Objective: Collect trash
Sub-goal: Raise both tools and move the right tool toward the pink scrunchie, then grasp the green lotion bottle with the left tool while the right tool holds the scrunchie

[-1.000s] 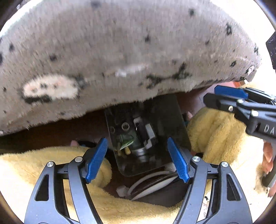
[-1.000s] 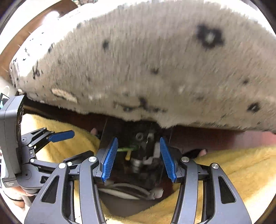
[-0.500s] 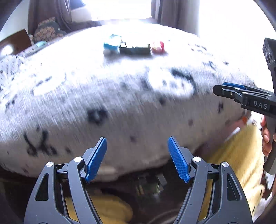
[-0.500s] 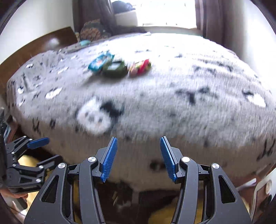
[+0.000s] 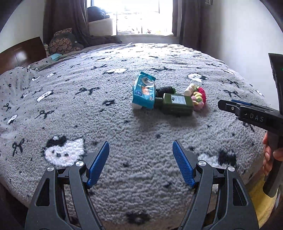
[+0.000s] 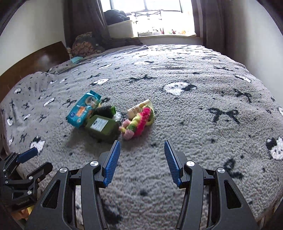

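A small heap of items lies mid-bed on the grey patterned blanket (image 5: pixel 88 113): a blue wipes packet (image 5: pixel 144 92) (image 6: pixel 83 110), a dark green bottle (image 5: pixel 176 104) (image 6: pixel 102 128), a black roll (image 5: pixel 165 90) (image 6: pixel 105 110), a cream tube (image 5: pixel 189 89) (image 6: pixel 138 108) and a pink-and-yellow fluffy band (image 5: pixel 199 98) (image 6: pixel 139 122). My left gripper (image 5: pixel 140 164) hovers open over the near blanket, well short of the heap. My right gripper (image 6: pixel 142 161) is open too, empty, just in front of the band. Each gripper shows at the other view's edge.
A wooden headboard (image 5: pixel 21 53) (image 6: pixel 35 58) and patterned pillows (image 5: pixel 61 42) are at the far left. Curtains (image 5: pixel 65 19) and a bright window (image 6: pixel 159 16) stand behind the bed. Yellow fabric (image 5: pixel 261 201) shows below the bed's right edge. A hand (image 5: pixel 270 154) grips the right tool.
Both grippers rose from under the bed's edge, where a dark tray and yellow fabric showed, to above the blanket; the heap of items came into view. Jaw openings unchanged.
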Motion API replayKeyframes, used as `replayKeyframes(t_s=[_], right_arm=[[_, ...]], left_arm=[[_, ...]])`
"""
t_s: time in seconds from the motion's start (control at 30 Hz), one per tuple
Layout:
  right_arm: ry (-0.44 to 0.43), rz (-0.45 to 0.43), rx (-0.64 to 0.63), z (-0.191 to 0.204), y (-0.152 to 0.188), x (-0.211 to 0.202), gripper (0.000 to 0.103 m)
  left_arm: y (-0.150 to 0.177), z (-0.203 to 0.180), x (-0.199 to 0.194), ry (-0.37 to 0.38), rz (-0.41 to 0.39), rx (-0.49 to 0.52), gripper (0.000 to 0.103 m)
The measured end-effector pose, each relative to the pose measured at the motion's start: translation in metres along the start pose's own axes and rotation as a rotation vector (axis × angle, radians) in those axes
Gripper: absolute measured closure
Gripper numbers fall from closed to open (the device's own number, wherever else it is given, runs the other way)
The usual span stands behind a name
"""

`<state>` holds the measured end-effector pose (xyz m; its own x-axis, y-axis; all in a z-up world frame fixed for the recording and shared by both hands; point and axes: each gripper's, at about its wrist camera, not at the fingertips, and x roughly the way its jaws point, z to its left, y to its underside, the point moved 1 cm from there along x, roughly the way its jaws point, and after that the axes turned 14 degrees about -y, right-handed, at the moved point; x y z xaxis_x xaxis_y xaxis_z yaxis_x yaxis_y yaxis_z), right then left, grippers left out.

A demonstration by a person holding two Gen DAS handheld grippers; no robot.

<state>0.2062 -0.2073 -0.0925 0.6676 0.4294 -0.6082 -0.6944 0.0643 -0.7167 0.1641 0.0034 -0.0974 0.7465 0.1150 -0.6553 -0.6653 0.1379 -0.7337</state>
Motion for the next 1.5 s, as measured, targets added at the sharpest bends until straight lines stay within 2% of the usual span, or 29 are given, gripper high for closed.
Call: replayKeyframes(t_s=[0.33,0.4,0.57,0.6,0.63,0.93,1.2,1.27,1.33,1.37,1.5], right_arm=[[-0.042,0.062,0.121,-0.020,-0.030,0.065,0.052],[-0.051,0.070,0.129,-0.020,-0.030,0.071,0.057],[-0.061,0.081,0.103,-0.017,-0.032,0.077,0.068],[-0.070,0.081,0.100,-0.017,-0.033,0.076,0.074],[-0.072,0.078,0.092,-0.018,-0.034,0.074,0.083],[-0.031,0.003,0.044,-0.036,-0.040,0.026,0.083],[-0.022,-0.039,-0.001,-0.046,-0.029,-0.017,0.083],[-0.021,-0.043,-0.006,-0.048,-0.026,-0.025,0.083],[-0.017,-0.048,-0.012,-0.050,-0.022,-0.031,0.083],[-0.017,-0.049,-0.012,-0.051,-0.020,-0.034,0.083],[-0.013,-0.050,-0.016,-0.051,-0.013,-0.042,0.083]], left_arm=[[-0.016,-0.026,0.029,0.045,0.024,0.057,0.031],[-0.018,-0.034,0.032,0.070,0.026,0.065,0.026],[-0.022,-0.055,0.044,0.098,0.046,0.102,0.025],[-0.023,-0.059,0.046,0.102,0.051,0.106,0.025],[-0.025,-0.062,0.049,0.106,0.056,0.107,0.025],[-0.047,-0.087,0.074,0.117,0.081,0.088,0.022],[-0.070,-0.106,0.097,0.122,0.112,0.049,0.020],[-0.074,-0.111,0.101,0.127,0.120,0.053,0.021],[-0.075,-0.113,0.104,0.118,0.124,0.059,0.028],[-0.076,-0.114,0.105,0.109,0.127,0.061,0.036],[-0.074,-0.111,0.102,0.114,0.133,0.061,0.036]])
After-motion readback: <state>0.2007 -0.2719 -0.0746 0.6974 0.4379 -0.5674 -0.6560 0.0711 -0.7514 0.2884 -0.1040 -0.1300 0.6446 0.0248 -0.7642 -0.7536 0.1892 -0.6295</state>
